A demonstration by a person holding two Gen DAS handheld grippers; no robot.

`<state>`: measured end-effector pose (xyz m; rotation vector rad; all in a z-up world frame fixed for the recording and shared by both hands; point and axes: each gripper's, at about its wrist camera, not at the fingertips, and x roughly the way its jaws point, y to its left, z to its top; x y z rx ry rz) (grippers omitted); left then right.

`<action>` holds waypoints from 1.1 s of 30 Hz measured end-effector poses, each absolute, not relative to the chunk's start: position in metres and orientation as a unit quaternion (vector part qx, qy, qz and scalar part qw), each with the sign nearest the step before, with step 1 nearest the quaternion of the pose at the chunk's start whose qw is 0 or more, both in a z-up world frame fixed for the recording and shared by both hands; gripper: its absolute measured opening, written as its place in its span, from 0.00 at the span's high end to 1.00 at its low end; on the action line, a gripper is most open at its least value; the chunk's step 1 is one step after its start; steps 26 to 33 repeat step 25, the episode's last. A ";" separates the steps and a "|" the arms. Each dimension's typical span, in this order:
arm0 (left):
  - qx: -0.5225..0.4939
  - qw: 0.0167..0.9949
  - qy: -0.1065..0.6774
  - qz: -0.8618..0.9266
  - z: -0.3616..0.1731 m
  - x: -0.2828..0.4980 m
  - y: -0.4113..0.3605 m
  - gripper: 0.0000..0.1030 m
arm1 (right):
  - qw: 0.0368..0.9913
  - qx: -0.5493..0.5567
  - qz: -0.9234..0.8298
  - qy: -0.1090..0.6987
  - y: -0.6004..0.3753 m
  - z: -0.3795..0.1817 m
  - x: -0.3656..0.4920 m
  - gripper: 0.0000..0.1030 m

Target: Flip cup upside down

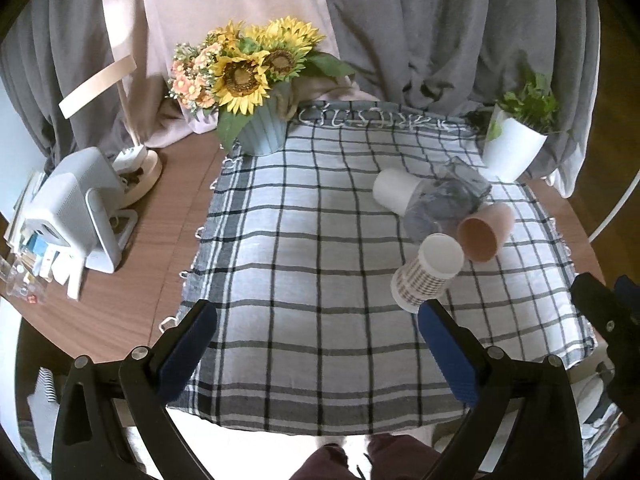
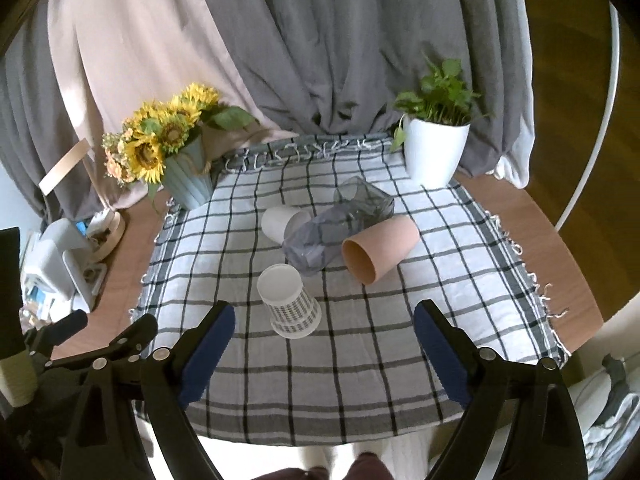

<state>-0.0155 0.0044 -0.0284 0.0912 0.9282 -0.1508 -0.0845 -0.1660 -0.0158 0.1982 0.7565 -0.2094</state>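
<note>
A white cup with a dark checked pattern (image 2: pixel 289 304) stands upside down on the checked cloth (image 2: pixel 360 380); it also shows in the left wrist view (image 1: pixel 426 272). Behind it lie on their sides a pink cup (image 2: pixel 380 248) (image 1: pixel 485 232), a clear grey glass (image 2: pixel 340 226) (image 1: pixel 444 200) and a plain white cup (image 2: pixel 280 222) (image 1: pixel 396 191). My right gripper (image 2: pixel 324 332) is open and empty, just in front of the patterned cup. My left gripper (image 1: pixel 318 332) is open and empty, with the patterned cup just beyond its right finger.
A sunflower pot (image 2: pixel 188 178) stands at the back left of the cloth, a white pot with a green plant (image 2: pixel 436 152) at the back right. Grey curtains hang behind. A white device and clutter (image 1: pixel 76 216) sit on the wooden table at left.
</note>
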 end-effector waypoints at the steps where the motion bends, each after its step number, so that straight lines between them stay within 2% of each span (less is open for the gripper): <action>1: 0.040 0.890 0.447 -0.075 -0.027 -0.016 0.004 0.00 | 0.919 0.097 -0.103 0.367 -0.167 -0.015 -0.086 0.09; 33: 0.044 0.897 0.432 -0.079 -0.019 -0.017 -0.004 0.00 | 0.917 0.103 -0.112 0.369 -0.178 -0.013 -0.091 0.09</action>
